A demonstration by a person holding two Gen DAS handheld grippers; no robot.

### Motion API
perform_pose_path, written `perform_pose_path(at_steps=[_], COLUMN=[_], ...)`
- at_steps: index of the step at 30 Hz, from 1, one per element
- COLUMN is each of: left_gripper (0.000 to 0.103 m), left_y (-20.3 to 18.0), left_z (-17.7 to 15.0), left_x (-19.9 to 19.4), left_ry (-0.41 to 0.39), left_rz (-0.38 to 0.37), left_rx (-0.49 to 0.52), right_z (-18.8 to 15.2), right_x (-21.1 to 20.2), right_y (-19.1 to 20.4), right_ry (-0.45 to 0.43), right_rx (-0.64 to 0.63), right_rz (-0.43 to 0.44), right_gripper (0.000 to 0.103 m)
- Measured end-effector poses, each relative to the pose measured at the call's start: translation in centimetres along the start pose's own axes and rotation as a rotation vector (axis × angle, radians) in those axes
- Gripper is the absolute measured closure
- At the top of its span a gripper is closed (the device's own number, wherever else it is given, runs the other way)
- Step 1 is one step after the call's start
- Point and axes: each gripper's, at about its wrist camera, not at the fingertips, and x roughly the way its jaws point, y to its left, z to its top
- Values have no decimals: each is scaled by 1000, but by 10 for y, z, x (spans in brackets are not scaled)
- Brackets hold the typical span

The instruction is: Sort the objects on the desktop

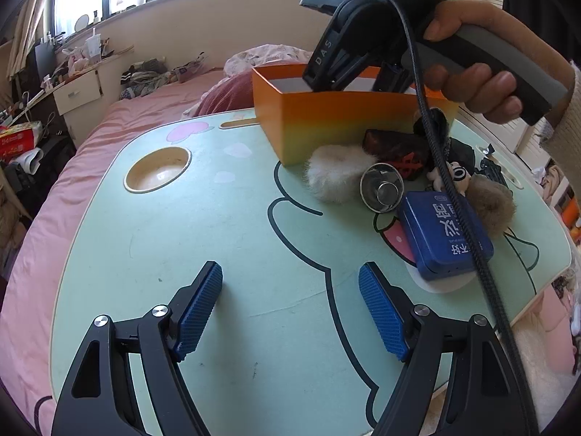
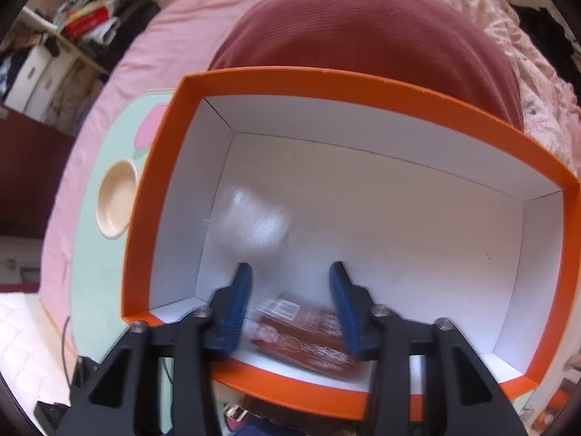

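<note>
An orange box [image 1: 326, 127] with white inner walls stands at the back of the mint-green lap table [image 1: 181, 254]. In the left wrist view a hand holds the right gripper's body [image 1: 348, 36] above the box, its fingers dipping behind the wall. My right gripper [image 2: 290, 276] points down into the orange box [image 2: 326, 80]; its jaws stand partly apart with bare floor between the tips. A blurred red-brown packet [image 2: 301, 334] lies low by the near wall, and no pad presses on it. My left gripper [image 1: 290, 272] hovers open over bare table.
Beside the box sit a white fluffy ball [image 1: 336, 172], a metal cup [image 1: 382, 187], a blue case [image 1: 445, 234], a brown fluffy ball [image 1: 490, 205], a dark red packet [image 1: 395, 145] and a small toy [image 1: 454, 176]. A round cup recess [image 1: 158, 169] lies at the left. Pink bedding surrounds the table.
</note>
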Motion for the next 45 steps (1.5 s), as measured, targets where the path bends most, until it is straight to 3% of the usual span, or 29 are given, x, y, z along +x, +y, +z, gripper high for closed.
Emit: perform_pose_path(at_steps=[2,3,5,12,15,16,17,18,19,23,26,28,29,31,32,34,35,39,41,43,44,45], left_gripper=[25,25,25,25,25,25,25,25,25,25,25,25,25,25,25,25,25,25,25,25,25,25], left_y=[1,0,0,0,0,0,0,0,0,-2,-2,-1,-2,-2,-2,-2,-2,-1,-1,-1,-1,-1], left_z=[-1,-1,-2,-4,-4,-4,-4,-4,-4,-4,-4,-4,-3,-3,-3,-3,-3,-2,-2,-3,-2,-2], left_x=[0,0,0,1,1,1,1,1,1,1,1,1,1,1,1,1,1,2,3,2,3,3], left_ry=[-2,0,-1,-2,-2,-2,-2,-2,-2,-2,-3,-2,-1,-3,-3,-3,-3,-4,-4,-4,-5,-4], left_rz=[-1,0,0,1,1,1,0,0,0,-1,-2,-3,-2,-4,-4,-4,-3,-5,-4,-5,-4,-4], left_rx=[0,1,0,0,0,0,0,0,0,1,0,1,2,-3,-3,-1,-3,0,-1,0,1,0], right_z=[1,2,4,4,-2,-4,-13,-15,-19,-14,-10,-11,-11,-12,-13,-15,-16,-19,-19,-16,-15,-14], right_x=[-2,-2,-3,-50,-64,-64,-59,-53,-49,-27,-4,16,17,15,12,6,6,3,-3,-14,-19,-25], right_y=[-4,-7,-16,-44,-41,-39,-40,-40,-39,-12,5,15,21,25,27,29,26,17,12,10,9,9], right_ry=[1,-3,-1,-153,-168,-141,-101,-37,1,72,141,191,167,149,138,138,149,149,107,51,31,11], right_rx=[2,8,40,99,109,119,130,142,143,88,23,-6,-22,-14,-21,-28,-20,-1,19,43,62,81], right_rz=[23,16,18,98,113,123,137,155,164,91,-24,-105,-115,-113,-103,-75,-112,-86,-129,-110,-73,-29], right_gripper=[76,89,102,102,100,96,71,33,26,25,25,20,17,22,37,81,101,102,102,102,100,90])
